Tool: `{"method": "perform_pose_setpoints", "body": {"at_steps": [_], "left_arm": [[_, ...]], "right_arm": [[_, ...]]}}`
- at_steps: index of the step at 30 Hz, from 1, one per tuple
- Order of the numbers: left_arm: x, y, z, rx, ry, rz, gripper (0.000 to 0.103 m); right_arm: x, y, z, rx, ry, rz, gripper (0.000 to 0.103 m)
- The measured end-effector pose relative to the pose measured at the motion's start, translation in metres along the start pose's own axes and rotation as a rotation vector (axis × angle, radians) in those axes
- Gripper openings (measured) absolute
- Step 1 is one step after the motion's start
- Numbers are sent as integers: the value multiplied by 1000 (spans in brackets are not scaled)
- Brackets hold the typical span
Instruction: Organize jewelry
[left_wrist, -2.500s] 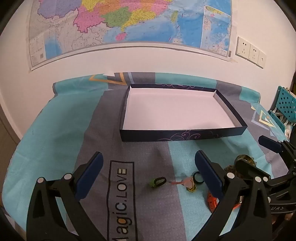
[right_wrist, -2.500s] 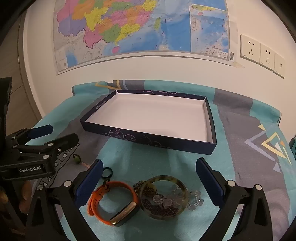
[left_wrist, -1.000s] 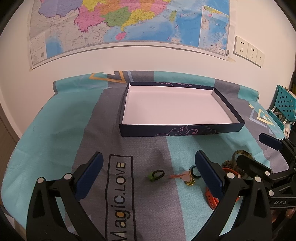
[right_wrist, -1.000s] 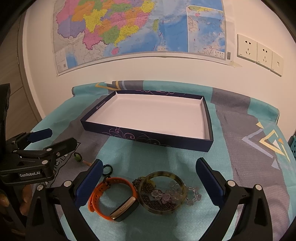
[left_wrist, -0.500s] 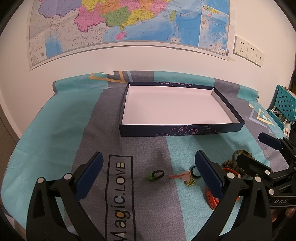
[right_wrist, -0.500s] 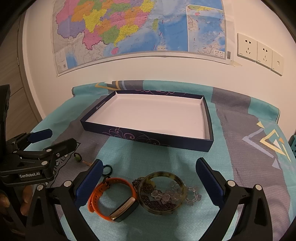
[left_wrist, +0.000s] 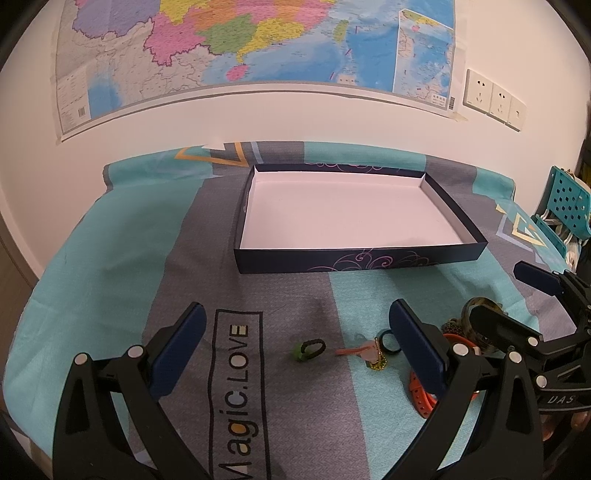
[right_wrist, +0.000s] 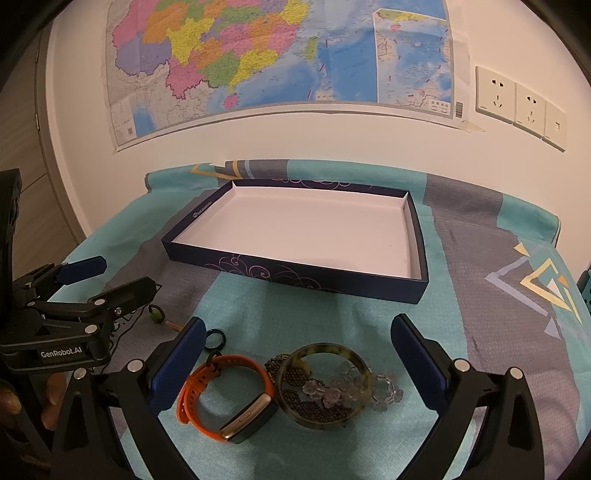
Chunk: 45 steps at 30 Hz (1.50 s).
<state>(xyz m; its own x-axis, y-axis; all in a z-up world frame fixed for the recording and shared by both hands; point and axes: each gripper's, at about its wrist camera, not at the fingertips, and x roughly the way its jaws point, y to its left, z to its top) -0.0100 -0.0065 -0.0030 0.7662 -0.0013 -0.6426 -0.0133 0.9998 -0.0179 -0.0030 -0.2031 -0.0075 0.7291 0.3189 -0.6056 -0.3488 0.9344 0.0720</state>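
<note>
An empty dark blue box (left_wrist: 472, 236) (right_wrist: 417, 236) with a white inside lies on the cloth beyond both grippers. My left gripper (left_wrist: 295, 347) is open above a green ring (left_wrist: 308, 349), with a pink and gold trinket (left_wrist: 373, 354) and a black ring (left_wrist: 389, 341) to its right. My right gripper (right_wrist: 295, 358) is open above an orange watch band (right_wrist: 225, 395), a tortoiseshell bangle (right_wrist: 323, 384), dark beads (right_wrist: 295, 380) and a clear bead bracelet (right_wrist: 384, 391). The left gripper also shows in the right wrist view (right_wrist: 107, 277), and the right one in the left wrist view (left_wrist: 513, 295).
A teal and grey cloth (left_wrist: 110, 266) printed "Magic.LOVE" covers the table. A map (right_wrist: 280, 55) and wall sockets (right_wrist: 517, 107) are on the wall behind. A teal perforated basket (left_wrist: 565, 206) stands past the table's right edge.
Both grippers stay open and almost still. The view of the box and jewelry has shifted only slightly since the earliest frames.
</note>
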Motion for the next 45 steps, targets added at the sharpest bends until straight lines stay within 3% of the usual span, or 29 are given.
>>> {"method": "perform_pose_setpoints", "body": {"at_steps": [20,31,36,40,44,45], "left_arm": [[2,-1,-3,12,4,-15,97],[5,-6,-10,47,22,-70,97],[5,-19,-19,111,46,-145,97],[3,-35,-27,177,66,-224,97],[4,-48,-33,220,96,-276,83],[4,-50,-35,226,106,-290,82]], "right_arm": [[-1,0,-2,-6,-2,13,97],[-1,-9,-8,-2,21,8,96],[2,-28,-14,13,55,-6,83],[5,-49,-16,46,86,12,61],[10,-62,-14,58,119,59,36],[11,-62,-13,44,128,72,34]]}}
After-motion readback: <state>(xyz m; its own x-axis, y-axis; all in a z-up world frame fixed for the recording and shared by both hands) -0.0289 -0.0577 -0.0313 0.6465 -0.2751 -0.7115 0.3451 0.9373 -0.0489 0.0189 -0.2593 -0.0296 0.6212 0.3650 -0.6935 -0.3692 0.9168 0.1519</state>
